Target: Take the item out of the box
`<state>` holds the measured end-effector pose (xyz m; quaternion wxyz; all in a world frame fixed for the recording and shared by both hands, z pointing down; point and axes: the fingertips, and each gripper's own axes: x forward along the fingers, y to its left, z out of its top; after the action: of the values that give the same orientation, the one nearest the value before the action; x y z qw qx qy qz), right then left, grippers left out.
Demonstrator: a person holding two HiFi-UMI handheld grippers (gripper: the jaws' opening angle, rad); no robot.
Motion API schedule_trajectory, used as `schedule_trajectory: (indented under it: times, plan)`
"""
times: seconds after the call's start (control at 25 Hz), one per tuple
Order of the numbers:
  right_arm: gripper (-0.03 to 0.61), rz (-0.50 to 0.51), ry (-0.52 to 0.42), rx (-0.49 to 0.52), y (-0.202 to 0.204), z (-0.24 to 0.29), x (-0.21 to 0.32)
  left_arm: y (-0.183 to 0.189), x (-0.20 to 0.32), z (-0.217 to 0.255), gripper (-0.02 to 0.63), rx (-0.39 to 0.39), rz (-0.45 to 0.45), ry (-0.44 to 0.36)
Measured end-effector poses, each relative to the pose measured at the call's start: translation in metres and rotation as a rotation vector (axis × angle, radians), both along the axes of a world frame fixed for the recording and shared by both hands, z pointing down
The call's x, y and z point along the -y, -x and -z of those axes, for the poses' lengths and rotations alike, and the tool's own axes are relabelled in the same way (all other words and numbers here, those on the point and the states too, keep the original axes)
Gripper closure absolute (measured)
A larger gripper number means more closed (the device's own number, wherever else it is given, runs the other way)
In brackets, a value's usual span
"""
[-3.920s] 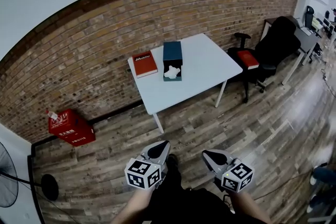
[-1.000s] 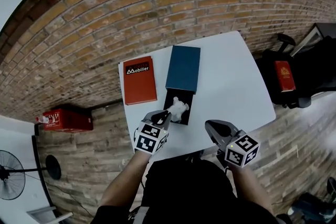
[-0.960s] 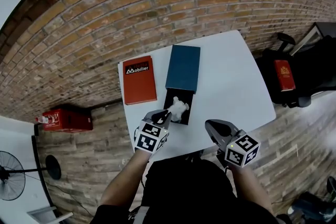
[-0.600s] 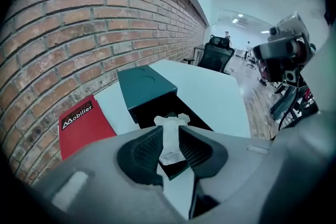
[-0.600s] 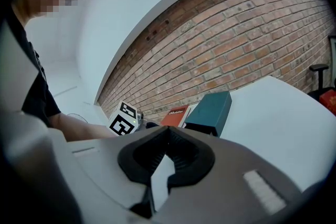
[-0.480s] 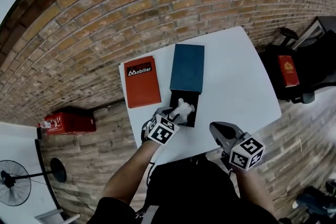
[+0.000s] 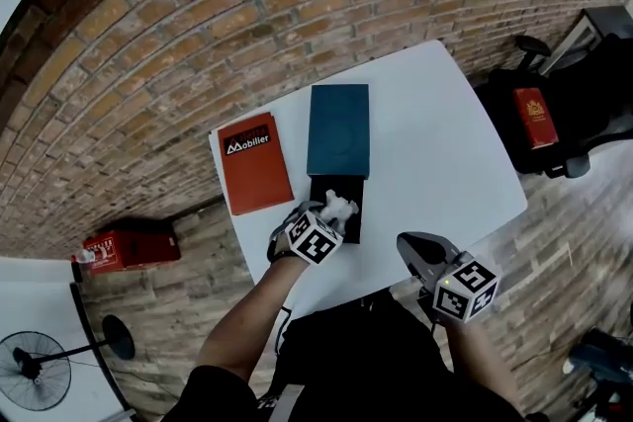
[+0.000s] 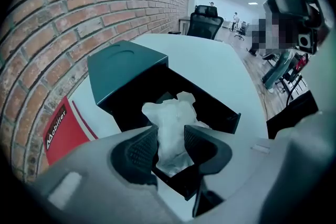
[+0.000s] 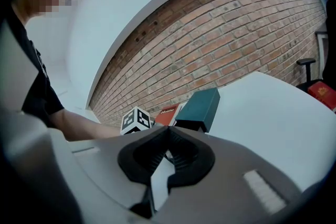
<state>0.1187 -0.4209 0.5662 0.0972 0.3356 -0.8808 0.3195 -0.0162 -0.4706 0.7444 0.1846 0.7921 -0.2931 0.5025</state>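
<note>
1. The left gripper view shows up close what the head view only hints at: the left gripper (image 8: 170, 139) has its jaws pinching the white item (image 8: 173, 115), one on each side of its lower part. The item's bottom sits in the box's black tray (image 8: 223, 115), and its top pokes up above the rim.
2. That view also shows the tray drawn out of the teal sleeve (image 8: 123, 65), and a red book (image 8: 60, 131) lying flat just beside the box.
3. The head view gives the layout. The left gripper (image 7: 318, 212) is at the near end of the box (image 7: 337, 128), at the item (image 7: 339, 206). The right gripper (image 7: 410, 243) is held well apart from it, over the bench's near edge.
4. Only the right gripper view shows the right gripper (image 9: 168, 131) clearly: its jaws are pressed together at the tips with nothing between them.
5. The bench (image 7: 435, 143) is white and stands against a brick wall (image 7: 247, 5).
6. The floor (image 7: 148, 331) is wood planks, with a red case (image 7: 129, 247) by the wall and a fan (image 7: 40, 376) nearer the person.
7. A black chair (image 7: 554, 114) stands to the right of the bench.
</note>
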Motion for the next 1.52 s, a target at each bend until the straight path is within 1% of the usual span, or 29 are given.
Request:
schedule_trajectory:
  times: [0.2, 0.32, 0.4, 0.52, 0.72, 0.84, 1.08, 1.28, 1.52]
  plan:
    - [0.578, -0.015, 0.004, 0.002, -0.005, -0.002, 0.002, -0.003, 0.001, -0.009, 0.448, 0.067, -0.061, 0.040]
    - [0.578, -0.016, 0.002, 0.004, -0.006, 0.000, 0.004, -0.006, 0.002, -0.011, 0.458, 0.090, -0.093, 0.074]
    - [0.578, -0.020, 0.000, 0.006, -0.007, 0.001, 0.004, -0.007, 0.002, -0.012, 0.460, 0.091, -0.102, 0.091]
    - [0.578, -0.023, 0.001, 0.010, -0.010, 0.001, 0.005, -0.009, 0.000, -0.014, 0.475, 0.072, -0.091, 0.117]
    - [0.578, -0.022, 0.003, 0.024, -0.011, 0.003, 0.006, -0.011, -0.002, -0.011, 0.518, 0.054, -0.078, 0.118]
    - [0.578, -0.019, -0.011, 0.027, -0.011, 0.010, 0.011, -0.014, -0.003, -0.001, 0.565, 0.013, -0.056, 0.106]
    - [0.578, 0.025, -0.052, 0.037, 0.004, 0.027, 0.017, -0.013, -0.012, 0.030, 0.568, -0.074, 0.008, 0.060]
    - [0.578, 0.077, -0.071, 0.040, 0.020, 0.037, 0.018, -0.008, -0.007, 0.067, 0.568, -0.163, 0.078, -0.035]
    - [0.578, 0.113, -0.094, 0.027, 0.027, 0.047, 0.023, -0.002, 0.000, 0.118, 0.569, -0.265, 0.175, -0.102]
